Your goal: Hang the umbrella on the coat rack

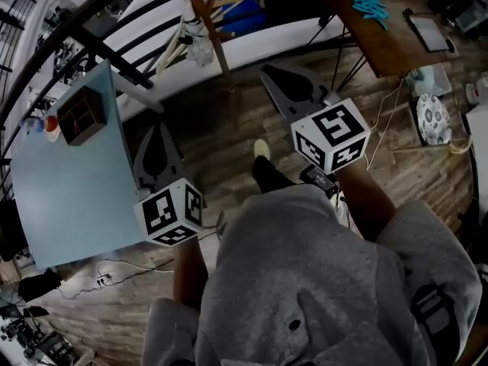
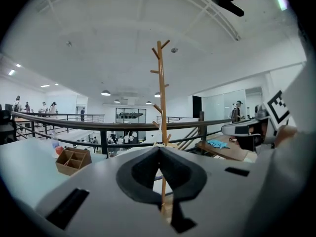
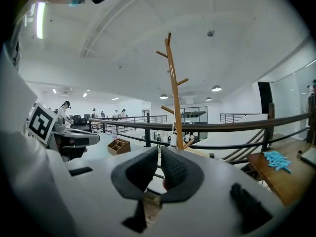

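The wooden coat rack [image 1: 204, 20] stands by the railing ahead of me; its pole with side pegs rises in the left gripper view [image 2: 160, 83] and in the right gripper view [image 3: 173, 83]. A small pale bundle [image 1: 200, 48] hangs low on the pole; I cannot tell whether it is the umbrella. My left gripper [image 1: 156, 155] is held over the floor beside the blue table, jaws together and empty [image 2: 159, 149]. My right gripper [image 1: 286, 90] is further forward and nearer the rack, also shut with nothing between its pads [image 3: 159, 152].
A light blue table [image 1: 69, 181] at the left carries a brown divided box [image 1: 78, 115] and a bottle [image 1: 50, 126]. A black railing [image 1: 91, 21] runs behind the rack. A wooden desk [image 1: 381, 44] with teal items [image 1: 366, 2] stands at the right. Cables [image 1: 107, 277] lie on the floor.
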A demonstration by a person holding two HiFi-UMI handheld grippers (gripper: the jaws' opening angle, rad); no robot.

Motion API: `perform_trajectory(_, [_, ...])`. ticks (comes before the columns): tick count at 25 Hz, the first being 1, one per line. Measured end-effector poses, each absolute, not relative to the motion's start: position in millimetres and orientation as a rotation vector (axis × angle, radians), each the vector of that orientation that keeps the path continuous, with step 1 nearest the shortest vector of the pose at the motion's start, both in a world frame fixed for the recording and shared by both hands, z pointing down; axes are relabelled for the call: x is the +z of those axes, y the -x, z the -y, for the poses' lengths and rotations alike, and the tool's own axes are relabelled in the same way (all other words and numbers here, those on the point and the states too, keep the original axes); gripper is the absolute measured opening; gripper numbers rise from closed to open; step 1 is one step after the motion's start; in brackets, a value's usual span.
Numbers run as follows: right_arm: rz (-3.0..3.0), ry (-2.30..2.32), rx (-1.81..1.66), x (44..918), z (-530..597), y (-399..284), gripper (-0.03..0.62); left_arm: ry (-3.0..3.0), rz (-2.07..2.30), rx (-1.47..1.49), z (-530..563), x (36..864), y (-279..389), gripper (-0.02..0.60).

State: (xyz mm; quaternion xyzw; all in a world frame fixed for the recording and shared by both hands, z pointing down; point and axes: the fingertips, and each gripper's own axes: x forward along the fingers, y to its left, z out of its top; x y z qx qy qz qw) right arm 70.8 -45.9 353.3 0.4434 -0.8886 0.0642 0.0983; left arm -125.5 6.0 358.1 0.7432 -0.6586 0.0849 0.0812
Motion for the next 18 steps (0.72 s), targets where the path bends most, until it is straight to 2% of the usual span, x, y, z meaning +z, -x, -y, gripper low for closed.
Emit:
perform_trajectory(9, [2.625, -1.295, 0.172, 356, -37, -65, 0.034, -2.274, 1.927, 0.250, -81, 355, 109, 0.015])
perform_trajectory(18, [2.644, -1.308, 0.126, 343, -60, -68, 0.034, -2.290, 1.920, 0.236, -107, 347, 99, 0.015])
